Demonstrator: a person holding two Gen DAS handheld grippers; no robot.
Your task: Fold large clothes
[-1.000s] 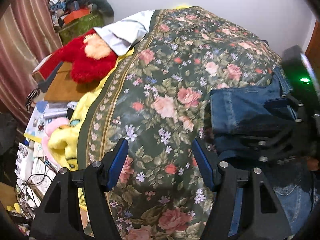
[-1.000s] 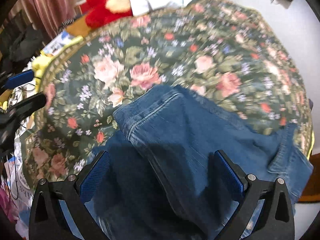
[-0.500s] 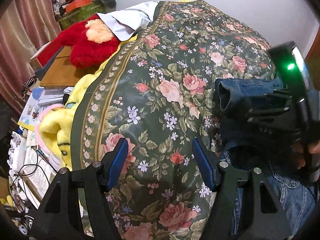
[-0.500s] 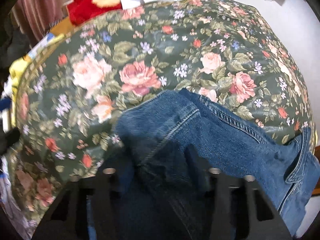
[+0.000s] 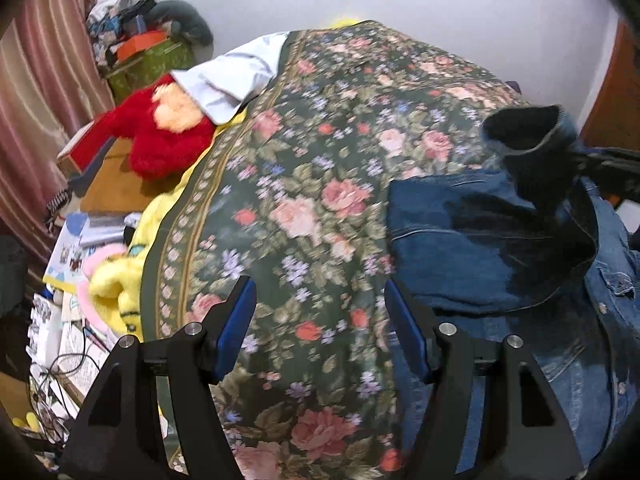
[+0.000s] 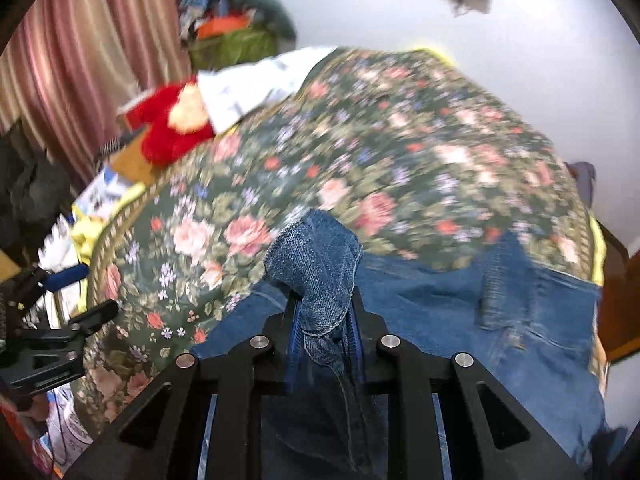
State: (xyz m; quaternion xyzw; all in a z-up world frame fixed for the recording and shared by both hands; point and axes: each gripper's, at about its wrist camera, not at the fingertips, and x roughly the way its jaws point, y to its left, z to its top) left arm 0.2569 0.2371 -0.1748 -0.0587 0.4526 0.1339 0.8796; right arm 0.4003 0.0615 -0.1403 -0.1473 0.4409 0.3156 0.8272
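Note:
A blue denim jacket (image 5: 500, 248) lies on the floral bedspread (image 5: 320, 160) at the right. My right gripper (image 6: 324, 320) is shut on a fold of the denim (image 6: 316, 264) and holds it lifted above the rest of the jacket (image 6: 500, 312). In the left wrist view that lifted fold (image 5: 532, 136) stands up at the right, pinched by the right gripper. My left gripper (image 5: 320, 320) is open and empty, hovering over the bedspread just left of the jacket's edge. It also shows at the left edge of the right wrist view (image 6: 76, 292).
A red plush toy (image 5: 160, 136) and a white cloth (image 5: 236, 76) lie at the bed's far left. A yellow plush (image 5: 116, 296), papers and cables crowd the floor on the left. A curtain (image 5: 44, 80) hangs left. A wooden door (image 5: 616, 92) is at the right.
My right gripper closed on the denim and lifted the fold up off the bed. My left gripper stayed open and shifted little.

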